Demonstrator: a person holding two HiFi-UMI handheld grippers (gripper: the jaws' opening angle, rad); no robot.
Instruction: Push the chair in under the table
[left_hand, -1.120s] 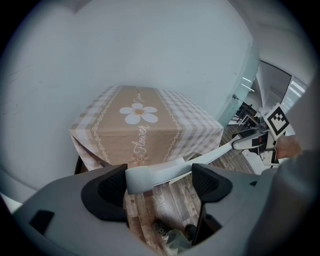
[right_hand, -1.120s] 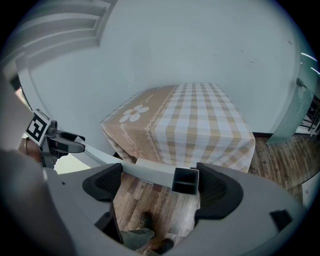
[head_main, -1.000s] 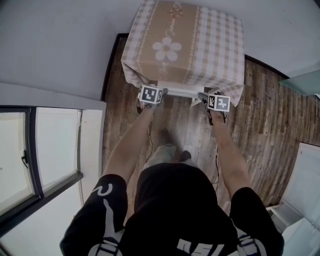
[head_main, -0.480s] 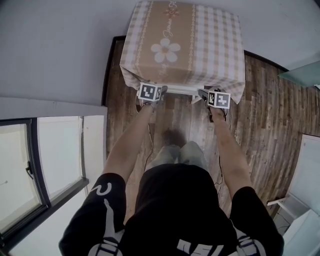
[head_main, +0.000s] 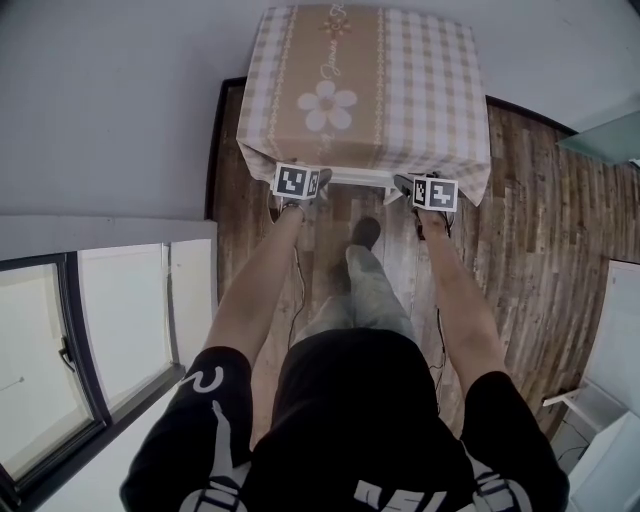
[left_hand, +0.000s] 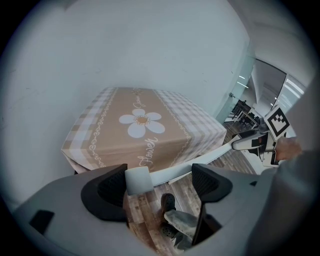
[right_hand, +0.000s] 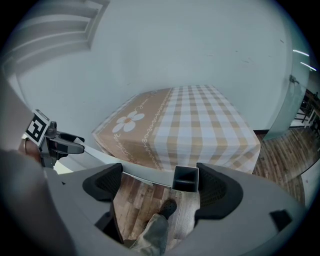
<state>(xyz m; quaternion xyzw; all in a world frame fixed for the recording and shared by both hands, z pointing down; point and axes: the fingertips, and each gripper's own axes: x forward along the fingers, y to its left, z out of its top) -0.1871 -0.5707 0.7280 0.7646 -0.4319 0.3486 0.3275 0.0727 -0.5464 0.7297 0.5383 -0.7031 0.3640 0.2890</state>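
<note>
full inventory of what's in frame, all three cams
table: 1, beige and white checked cloth with daisy print, against the far wall
chair: 1, only its white top rail visible, at the table's near edge
floor: brown wood planks
window: 1, dark frame, lower left
left gripper: grey, jaws apart, at the rail's left end
right gripper: grey, jaws apart, at the rail's right end
shoe: 1 visible, dark, between the arms
</note>
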